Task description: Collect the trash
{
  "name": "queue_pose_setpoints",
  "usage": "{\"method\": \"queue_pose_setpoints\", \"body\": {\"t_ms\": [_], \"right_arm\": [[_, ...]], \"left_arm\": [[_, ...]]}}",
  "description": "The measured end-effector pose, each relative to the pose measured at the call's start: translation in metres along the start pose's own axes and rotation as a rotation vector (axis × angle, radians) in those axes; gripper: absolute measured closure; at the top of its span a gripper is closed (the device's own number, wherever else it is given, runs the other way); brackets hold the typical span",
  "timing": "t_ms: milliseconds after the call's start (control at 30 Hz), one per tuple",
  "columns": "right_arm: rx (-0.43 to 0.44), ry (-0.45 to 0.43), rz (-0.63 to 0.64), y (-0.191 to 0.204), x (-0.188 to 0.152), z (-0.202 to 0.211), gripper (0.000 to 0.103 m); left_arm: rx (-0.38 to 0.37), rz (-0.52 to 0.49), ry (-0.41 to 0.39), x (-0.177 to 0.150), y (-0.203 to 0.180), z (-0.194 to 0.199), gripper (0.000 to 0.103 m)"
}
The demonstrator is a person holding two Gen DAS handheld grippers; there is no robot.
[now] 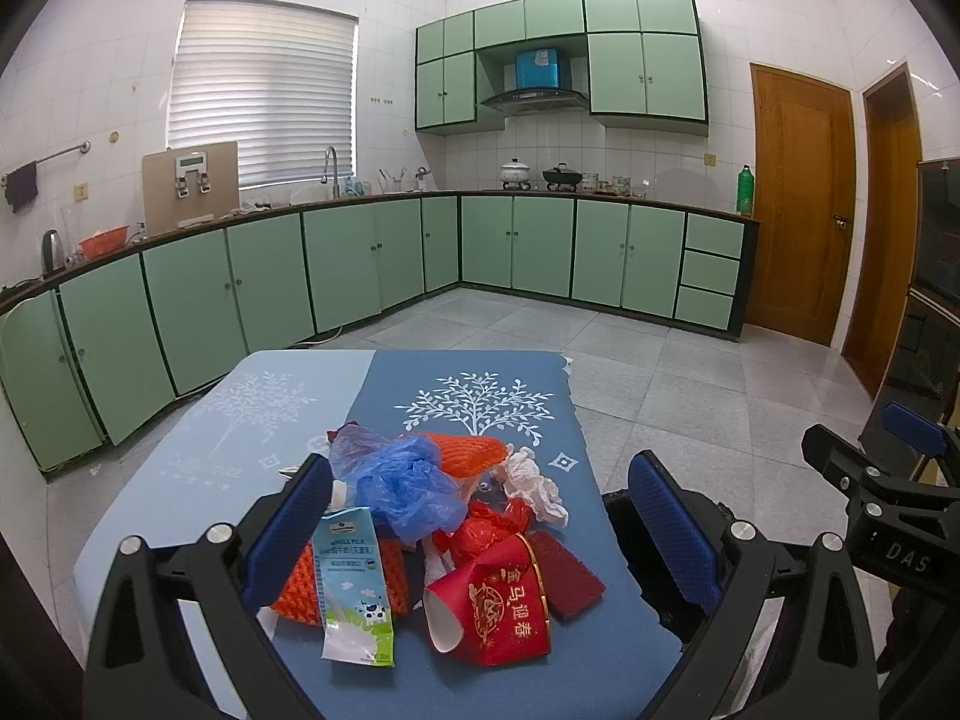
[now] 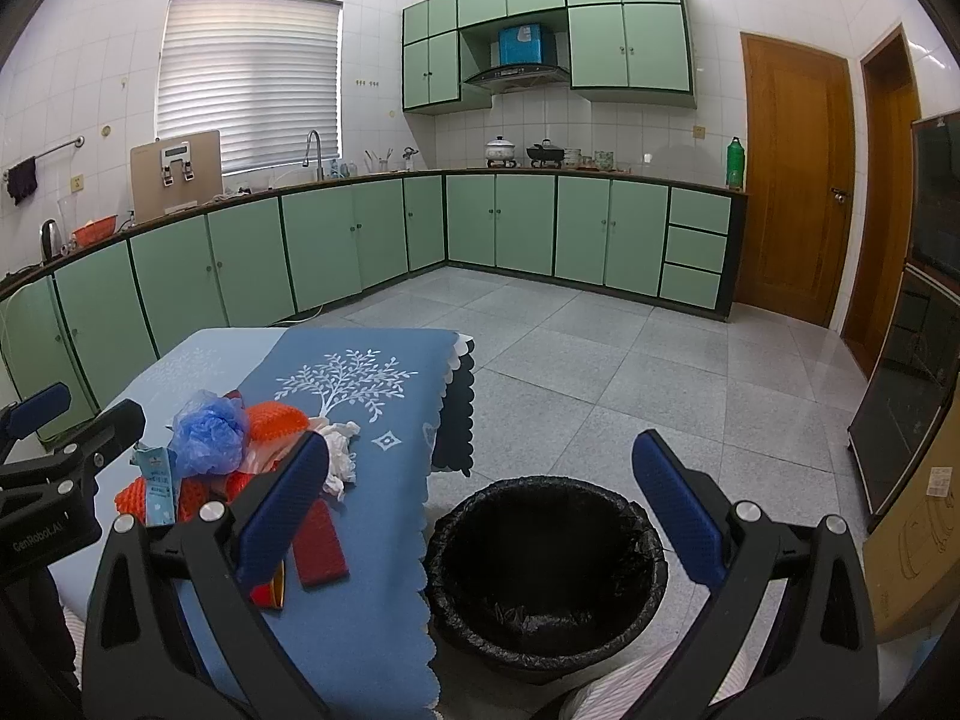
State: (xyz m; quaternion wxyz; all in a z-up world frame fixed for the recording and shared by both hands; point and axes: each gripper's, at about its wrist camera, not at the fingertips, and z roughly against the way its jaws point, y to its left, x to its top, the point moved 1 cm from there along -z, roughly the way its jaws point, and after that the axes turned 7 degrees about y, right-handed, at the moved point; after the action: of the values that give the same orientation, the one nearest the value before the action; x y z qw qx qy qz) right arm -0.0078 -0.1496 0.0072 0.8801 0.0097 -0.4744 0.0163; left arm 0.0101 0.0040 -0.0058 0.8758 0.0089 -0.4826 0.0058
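A pile of trash lies on the blue table (image 1: 492,378): a milk carton (image 1: 355,588), a red paper cup (image 1: 492,600) on its side, a blue plastic bag (image 1: 408,486), orange foam netting (image 1: 474,450), crumpled white tissue (image 1: 534,486), a red plastic bag (image 1: 486,531) and a dark red pad (image 1: 567,576). My left gripper (image 1: 480,534) is open and empty above the pile. My right gripper (image 2: 480,516) is open and empty, above the table's right edge and a black-lined bin (image 2: 546,576) on the floor. The pile shows in the right wrist view (image 2: 210,438) at left.
Green cabinets (image 1: 516,246) line the far walls under a counter. Wooden doors (image 1: 801,204) stand at right, a dark glass cabinet (image 2: 918,372) at far right. Grey tiled floor (image 2: 600,360) lies between the table and the cabinets.
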Motion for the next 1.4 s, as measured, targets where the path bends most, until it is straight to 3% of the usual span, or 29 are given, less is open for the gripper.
{"method": "queue_pose_setpoints", "body": {"t_ms": [1400], "right_arm": [[0.003, 0.001, -0.004, 0.001, -0.001, -0.003, 0.005]], "left_arm": [[0.002, -0.003, -0.001, 0.0, 0.001, 0.001, 0.006]]}}
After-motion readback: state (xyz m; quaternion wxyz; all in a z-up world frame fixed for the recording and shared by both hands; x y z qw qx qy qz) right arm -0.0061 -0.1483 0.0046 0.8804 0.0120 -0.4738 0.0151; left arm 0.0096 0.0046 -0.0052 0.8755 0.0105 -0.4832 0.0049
